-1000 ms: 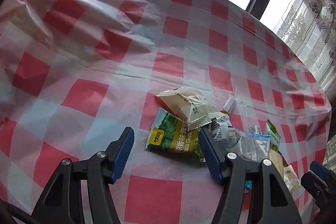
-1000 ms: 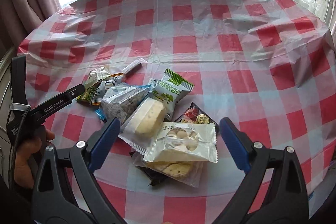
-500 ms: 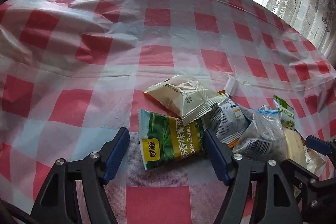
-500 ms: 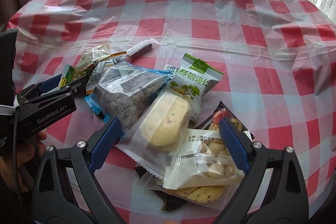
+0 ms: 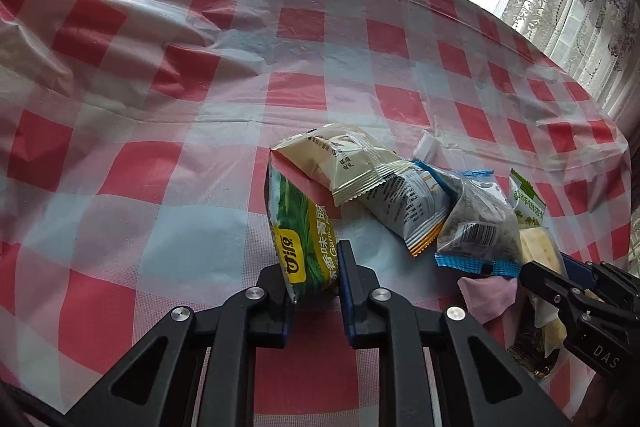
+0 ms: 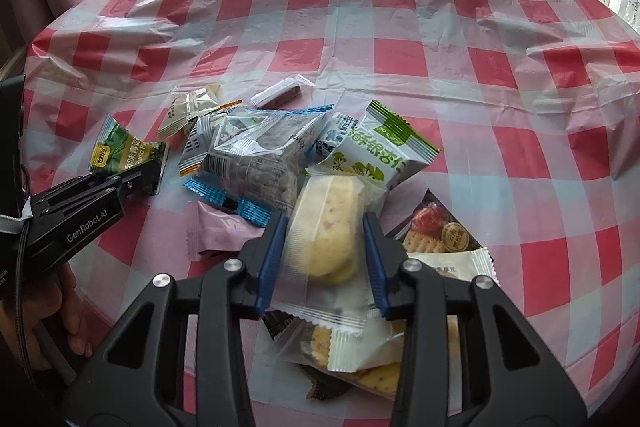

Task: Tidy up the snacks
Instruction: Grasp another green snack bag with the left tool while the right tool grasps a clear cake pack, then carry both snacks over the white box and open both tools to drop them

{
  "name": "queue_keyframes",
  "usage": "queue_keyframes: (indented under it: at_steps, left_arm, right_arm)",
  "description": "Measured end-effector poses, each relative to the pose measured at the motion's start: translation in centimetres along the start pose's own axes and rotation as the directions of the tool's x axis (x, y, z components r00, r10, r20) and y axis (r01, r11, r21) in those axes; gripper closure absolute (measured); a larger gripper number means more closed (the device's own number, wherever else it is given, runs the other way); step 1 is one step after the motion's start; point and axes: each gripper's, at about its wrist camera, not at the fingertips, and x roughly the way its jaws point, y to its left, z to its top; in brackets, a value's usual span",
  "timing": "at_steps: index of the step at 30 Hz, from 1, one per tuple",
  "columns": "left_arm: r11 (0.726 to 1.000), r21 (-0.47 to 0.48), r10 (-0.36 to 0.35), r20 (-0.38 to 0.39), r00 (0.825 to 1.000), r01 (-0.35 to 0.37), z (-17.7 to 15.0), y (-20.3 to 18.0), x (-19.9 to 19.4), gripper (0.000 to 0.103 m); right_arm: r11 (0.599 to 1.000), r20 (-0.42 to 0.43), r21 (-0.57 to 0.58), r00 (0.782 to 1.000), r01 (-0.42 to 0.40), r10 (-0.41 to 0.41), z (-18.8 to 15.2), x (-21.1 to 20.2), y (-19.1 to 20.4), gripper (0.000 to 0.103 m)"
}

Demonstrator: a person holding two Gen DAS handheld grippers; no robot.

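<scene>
A table by the window wore a red-and-white checked cloth [image 6: 420,51], with the snacks heaped near its front edge. The left gripper [image 5: 316,291] was shut on the green pea packet [image 5: 304,227] at the heap's left end. The right gripper [image 6: 324,259] was closing around the clear-wrapped yellow cake [image 6: 332,231]. It seemed wise to lift slowly, so neighbouring packets would not be dragged along.
</scene>
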Motion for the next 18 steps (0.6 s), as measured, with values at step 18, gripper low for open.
queue_keyframes:
  at_steps: [18]
  left_arm:
    - [0.997, -0.083, 0.001, 0.008, 1.000, 0.000, -2.6, 1.7, -3.3, 0.086]
  right_arm:
    - [0.998, 0.116, -0.035, 0.991, -0.057, 0.060, -1.6, -4.5, 0.6, 0.062]
